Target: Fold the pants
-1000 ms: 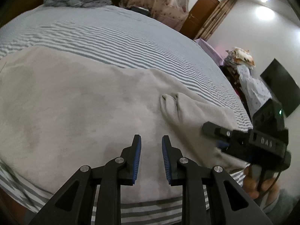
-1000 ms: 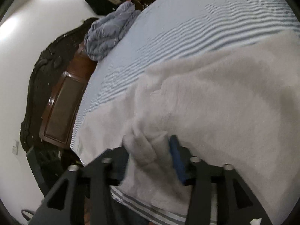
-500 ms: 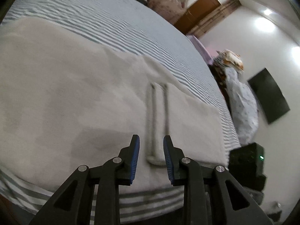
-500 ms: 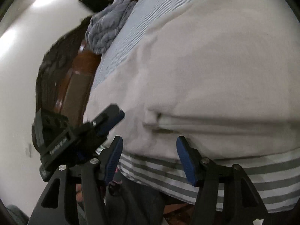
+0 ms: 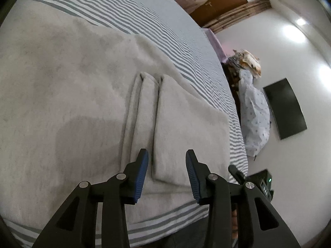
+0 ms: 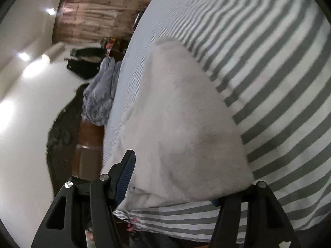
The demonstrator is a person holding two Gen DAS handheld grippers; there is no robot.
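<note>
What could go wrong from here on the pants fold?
1. The pants lie close to the near edge of the striped bed; a tug could drag them off.
2. The left gripper is open over two folded layers near their end; it may catch only one.
3. The right gripper is open wide at the corner where cloth meets sheet, so it might pinch sheet too.

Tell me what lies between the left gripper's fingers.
In the left wrist view, the left gripper is open; between its fingers lies the near folded edge of the grey pants.
</note>
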